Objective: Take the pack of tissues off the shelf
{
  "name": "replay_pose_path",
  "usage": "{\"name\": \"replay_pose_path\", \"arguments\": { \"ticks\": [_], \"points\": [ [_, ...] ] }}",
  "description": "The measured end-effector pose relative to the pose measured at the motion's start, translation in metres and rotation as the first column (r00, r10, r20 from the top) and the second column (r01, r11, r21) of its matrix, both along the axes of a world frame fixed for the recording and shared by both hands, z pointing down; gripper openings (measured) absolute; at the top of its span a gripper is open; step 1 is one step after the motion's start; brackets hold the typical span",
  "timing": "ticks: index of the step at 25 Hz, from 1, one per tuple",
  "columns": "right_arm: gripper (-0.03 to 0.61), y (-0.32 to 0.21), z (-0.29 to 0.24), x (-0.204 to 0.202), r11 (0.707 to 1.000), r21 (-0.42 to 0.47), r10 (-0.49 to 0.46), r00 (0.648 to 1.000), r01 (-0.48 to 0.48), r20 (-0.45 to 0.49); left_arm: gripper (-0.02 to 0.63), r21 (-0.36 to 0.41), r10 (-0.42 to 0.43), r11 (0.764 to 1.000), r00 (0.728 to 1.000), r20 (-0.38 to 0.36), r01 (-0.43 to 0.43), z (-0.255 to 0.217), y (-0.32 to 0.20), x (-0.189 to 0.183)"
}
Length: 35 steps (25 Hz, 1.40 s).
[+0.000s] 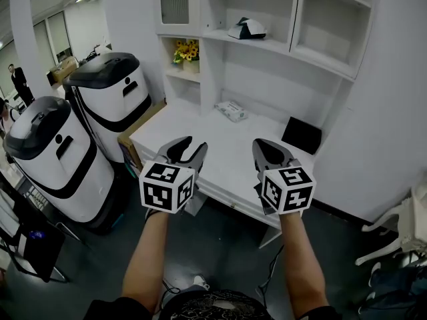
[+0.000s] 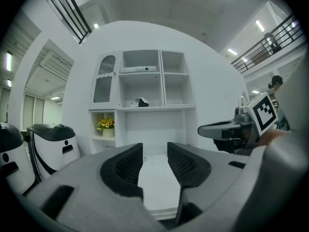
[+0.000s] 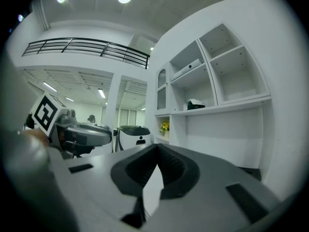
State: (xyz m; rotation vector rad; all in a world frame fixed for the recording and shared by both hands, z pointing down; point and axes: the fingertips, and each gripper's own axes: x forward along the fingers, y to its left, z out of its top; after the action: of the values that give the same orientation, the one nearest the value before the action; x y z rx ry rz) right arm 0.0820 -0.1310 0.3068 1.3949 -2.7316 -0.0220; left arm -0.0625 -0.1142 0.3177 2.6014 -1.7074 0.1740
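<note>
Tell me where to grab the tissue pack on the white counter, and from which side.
Grip the pack of tissues across its narrow width, near the middle. It lies flat on the white counter, close to the back wall with shelves above, so come from the open front, angled down. The left tongs stand apart and empty, probably the readier pair.

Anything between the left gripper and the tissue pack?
Nothing visible. The pack of tissues lies alone on the white desktop, ahead of the left gripper, whose jaws stand apart and empty. Only bare surface lies between them. The black panel sits at the back right, off that line.
</note>
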Motion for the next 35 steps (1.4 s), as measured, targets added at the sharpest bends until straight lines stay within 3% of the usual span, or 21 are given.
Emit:
{"name": "replay_pose_path", "arguments": {
  "ticks": [15,25,35],
  "points": [
    [0.005,-0.045,-0.010,-0.067,0.998,0.006,0.055,0.998,-0.054,-0.019,0.206,0.030,0.081,0.996,0.997,0.007,-0.081,-0.014,-0.059,-0.063],
    [0.005,-0.076,-0.008,-0.070,0.996,0.012,0.086,0.996,-0.086,-0.015,0.219,0.042,0.122,0.992,0.992,0.003,-0.122,-0.018,-0.100,-0.065],
    [0.005,-0.151,-0.004,-0.057,0.994,0.016,0.109,0.994,-0.109,0.011,0.219,0.044,0.158,0.986,0.987,0.033,-0.159,-0.016,-0.180,-0.047]
  ]
}}
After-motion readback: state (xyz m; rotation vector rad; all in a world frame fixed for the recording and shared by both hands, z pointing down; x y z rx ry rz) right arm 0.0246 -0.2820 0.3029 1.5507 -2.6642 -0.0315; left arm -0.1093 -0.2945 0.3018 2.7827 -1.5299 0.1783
